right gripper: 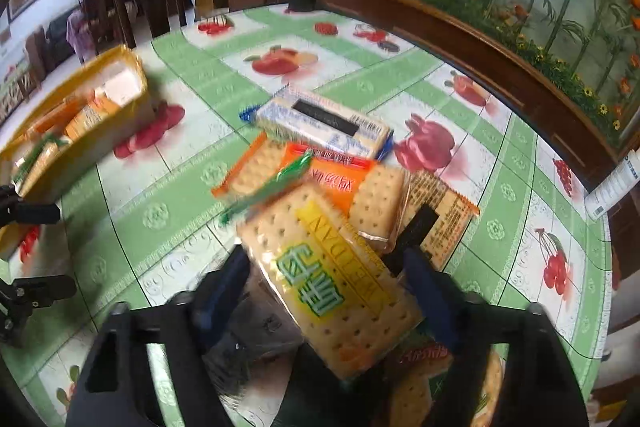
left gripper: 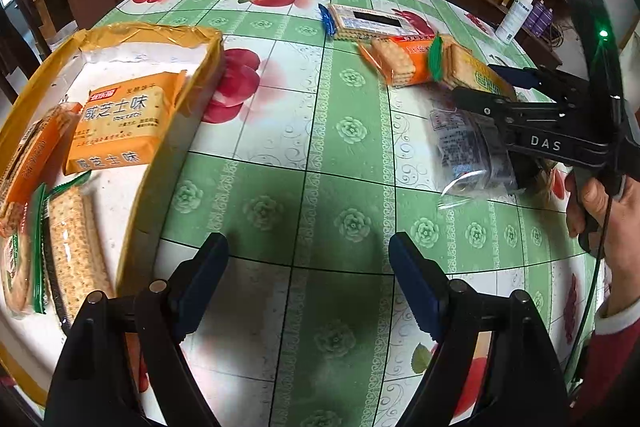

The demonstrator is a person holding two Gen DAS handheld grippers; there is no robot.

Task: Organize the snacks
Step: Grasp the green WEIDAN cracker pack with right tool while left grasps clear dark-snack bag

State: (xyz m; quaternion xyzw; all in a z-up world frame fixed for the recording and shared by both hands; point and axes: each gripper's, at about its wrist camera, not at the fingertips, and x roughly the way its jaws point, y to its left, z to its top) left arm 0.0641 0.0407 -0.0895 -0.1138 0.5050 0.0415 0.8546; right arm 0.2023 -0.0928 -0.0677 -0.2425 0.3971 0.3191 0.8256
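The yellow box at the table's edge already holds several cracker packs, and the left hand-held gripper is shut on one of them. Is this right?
Not quite. The yellow box does hold several cracker packs, but the left hand-held gripper is open and empty, over bare tablecloth beside the box. The left wrist view shows this.

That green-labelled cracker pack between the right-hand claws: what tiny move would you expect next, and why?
Probably closing the right gripper until its pads press the cracker pack. The pack lies between the fingers atop the snack pile, but no firm grip shows yet. The yellow box already holds other packs, so lifting it there should follow.
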